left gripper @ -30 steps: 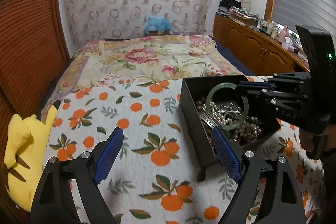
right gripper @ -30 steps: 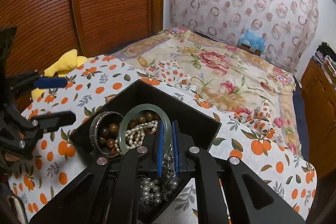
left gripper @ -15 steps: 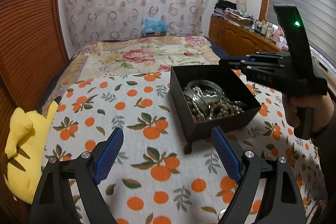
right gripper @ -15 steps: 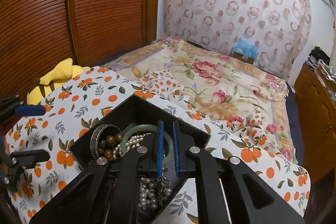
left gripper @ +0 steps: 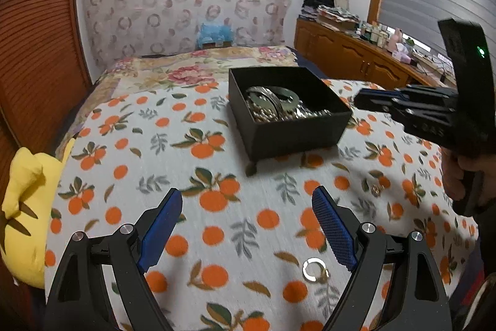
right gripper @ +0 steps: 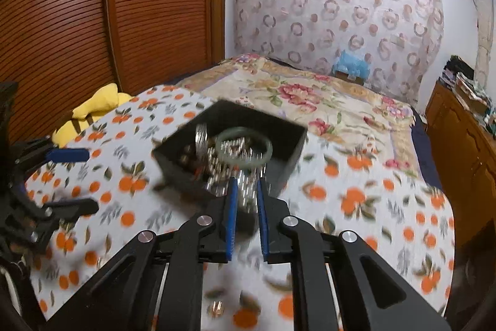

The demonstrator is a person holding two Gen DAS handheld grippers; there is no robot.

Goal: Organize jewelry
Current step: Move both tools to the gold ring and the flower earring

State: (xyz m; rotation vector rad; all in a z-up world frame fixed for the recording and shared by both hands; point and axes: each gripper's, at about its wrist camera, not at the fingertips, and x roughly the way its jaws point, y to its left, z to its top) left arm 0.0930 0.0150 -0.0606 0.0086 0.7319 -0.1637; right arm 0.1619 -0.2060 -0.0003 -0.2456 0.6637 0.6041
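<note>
A black jewelry box stands on the orange-print cloth, filled with pearls, beads and a pale green bangle; it also shows in the right wrist view. My left gripper is open and empty, low over the cloth in front of the box. A silver ring lies between its fingers, and a small earring lies further right. My right gripper is slightly open and empty, pulled back just short of the box; it also shows in the left wrist view.
A yellow plush toy lies at the cloth's left edge. A small gold piece lies on the cloth under my right gripper. A floral bedspread extends behind, with a wooden dresser to the right and slatted wooden doors to the left.
My right gripper let go of the green bangle into the box, opened slightly and pulled back. My left gripper drew back from the box, bringing the ring and earring into view.
</note>
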